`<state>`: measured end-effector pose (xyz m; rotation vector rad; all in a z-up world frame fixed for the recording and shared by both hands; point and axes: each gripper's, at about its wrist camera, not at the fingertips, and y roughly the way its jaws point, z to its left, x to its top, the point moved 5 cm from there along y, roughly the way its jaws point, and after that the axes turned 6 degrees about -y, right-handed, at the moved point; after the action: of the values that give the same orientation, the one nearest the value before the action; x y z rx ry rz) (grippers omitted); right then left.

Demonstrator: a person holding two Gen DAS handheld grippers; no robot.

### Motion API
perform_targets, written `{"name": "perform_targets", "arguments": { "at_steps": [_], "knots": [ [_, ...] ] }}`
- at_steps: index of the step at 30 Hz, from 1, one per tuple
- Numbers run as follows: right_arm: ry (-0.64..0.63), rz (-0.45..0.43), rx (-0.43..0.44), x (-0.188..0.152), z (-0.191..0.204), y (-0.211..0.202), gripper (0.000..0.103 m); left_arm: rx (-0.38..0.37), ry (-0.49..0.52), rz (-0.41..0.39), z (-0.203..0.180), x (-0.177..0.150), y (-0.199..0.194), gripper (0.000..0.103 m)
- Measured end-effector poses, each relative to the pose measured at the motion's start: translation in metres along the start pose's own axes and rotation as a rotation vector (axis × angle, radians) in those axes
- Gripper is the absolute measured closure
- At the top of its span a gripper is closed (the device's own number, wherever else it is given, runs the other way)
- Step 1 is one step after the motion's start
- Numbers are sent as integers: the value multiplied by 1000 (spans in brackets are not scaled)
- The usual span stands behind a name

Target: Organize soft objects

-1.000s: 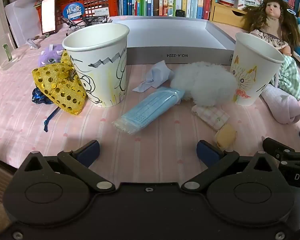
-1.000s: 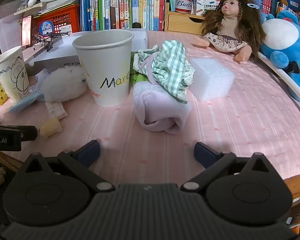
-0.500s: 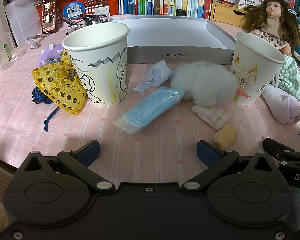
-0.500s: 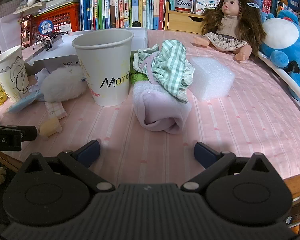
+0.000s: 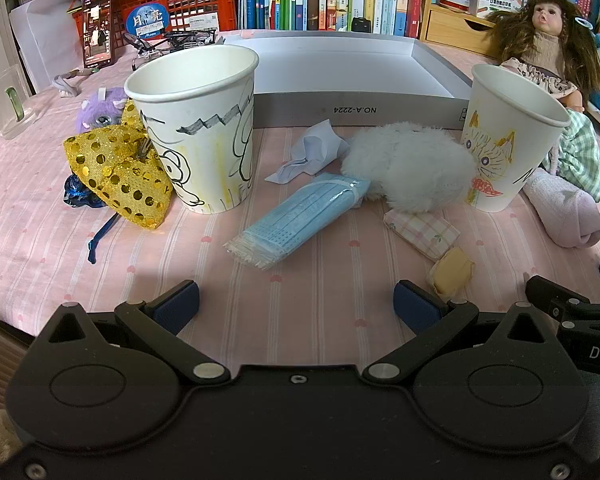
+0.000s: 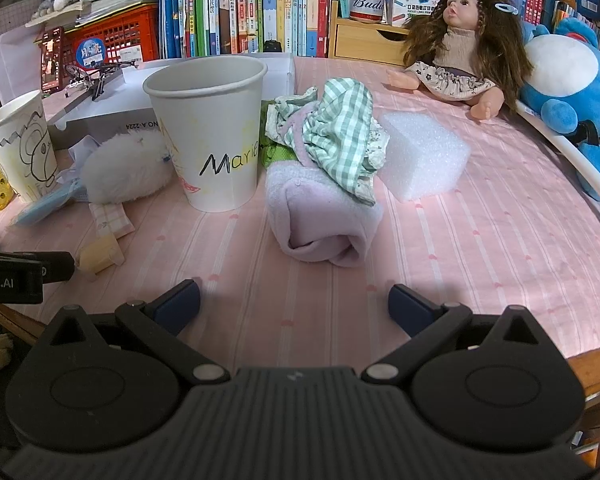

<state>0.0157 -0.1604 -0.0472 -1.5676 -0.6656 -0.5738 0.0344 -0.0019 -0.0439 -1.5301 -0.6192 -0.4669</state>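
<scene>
Soft items lie scattered on the pink tablecloth. In the left wrist view a blue mask pack (image 5: 300, 218) lies ahead of my open left gripper (image 5: 296, 304), with a white fluffy toy (image 5: 408, 168), a checked tissue pack (image 5: 422, 230) and a yellow sponge piece (image 5: 452, 274) to its right. A gold sequin bow (image 5: 120, 172) leans on the left paper cup (image 5: 198, 128). In the right wrist view my right gripper (image 6: 294, 302) is open and empty, just short of a rolled lilac towel (image 6: 322, 216) under green checked cloth (image 6: 332, 128). A white foam block (image 6: 422, 160) sits to the right.
A shallow grey box (image 5: 340, 76) stands behind the cups. The "Marie" cup (image 6: 208, 128) is left of the towel. A doll (image 6: 456, 52) and a blue plush (image 6: 568, 72) sit at the back right. Books, a red crate (image 5: 168, 12) and a phone (image 5: 98, 28) line the rear.
Both grippers stay almost still and open. Only the phone screen's picture has changed.
</scene>
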Motion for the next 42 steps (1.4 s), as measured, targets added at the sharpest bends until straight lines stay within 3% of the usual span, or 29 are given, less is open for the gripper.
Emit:
{"name": "perform_targets", "arguments": {
  "at_steps": [42],
  "knots": [
    [2, 7, -2, 1, -1, -1, 0, -12, 14, -13, 3, -3, -5, 0]
  ]
}}
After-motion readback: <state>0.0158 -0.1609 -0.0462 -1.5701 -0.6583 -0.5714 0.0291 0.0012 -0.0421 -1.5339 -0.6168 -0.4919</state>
